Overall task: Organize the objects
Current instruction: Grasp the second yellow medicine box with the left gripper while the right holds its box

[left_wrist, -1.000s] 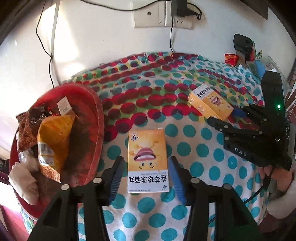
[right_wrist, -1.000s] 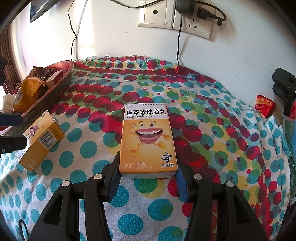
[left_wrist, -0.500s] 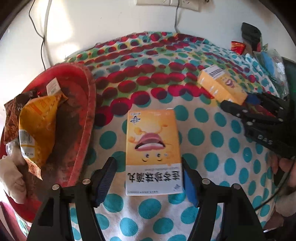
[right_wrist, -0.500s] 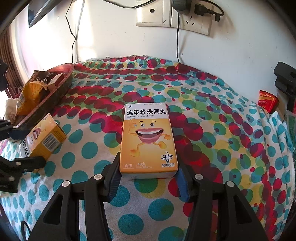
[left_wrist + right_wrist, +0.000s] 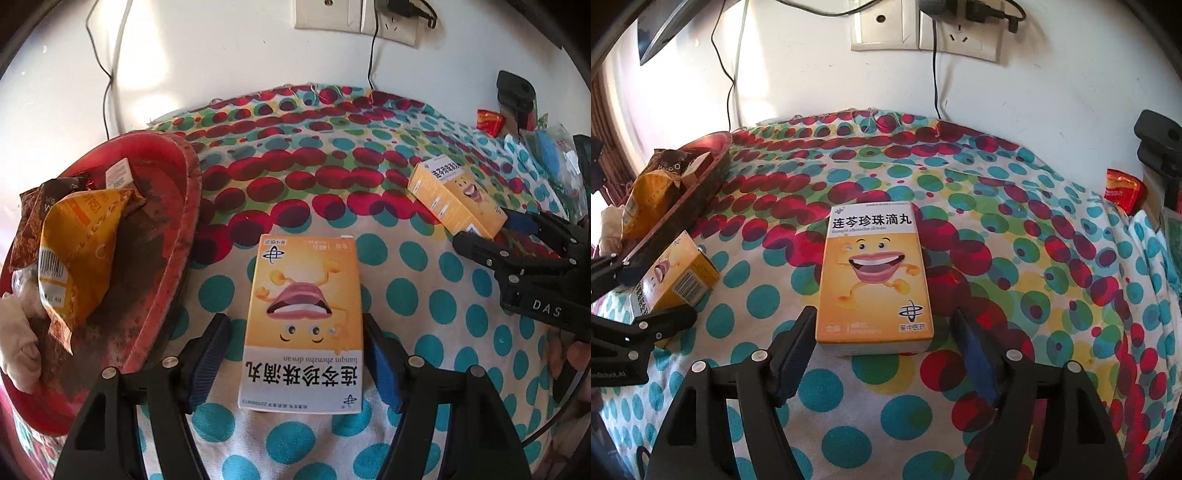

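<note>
Two orange medicine boxes with a cartoon mouth lie flat on a polka-dot cloth. My left gripper [image 5: 295,354] is open, its blue pads on either side of the near half of one box [image 5: 303,321] with small gaps. My right gripper [image 5: 884,347] is open, its pads flanking the near end of the other box [image 5: 873,273] without touching. In the left wrist view the right gripper [image 5: 517,254] and its box [image 5: 454,199] show at the right. In the right wrist view the left gripper [image 5: 635,295] and its box [image 5: 674,280] show at the left.
A red basket [image 5: 184,206] holding snack packets, among them a yellow one [image 5: 77,251], stands left of the left gripper. It also shows in the right wrist view [image 5: 701,177]. A wall with sockets and cables [image 5: 923,33] rises behind. A red packet [image 5: 1123,188] and a black clamp [image 5: 1160,147] sit at the right.
My left gripper has moved forward so its pads now straddle the box. My right gripper has opened wider and let go of the box it was touching.
</note>
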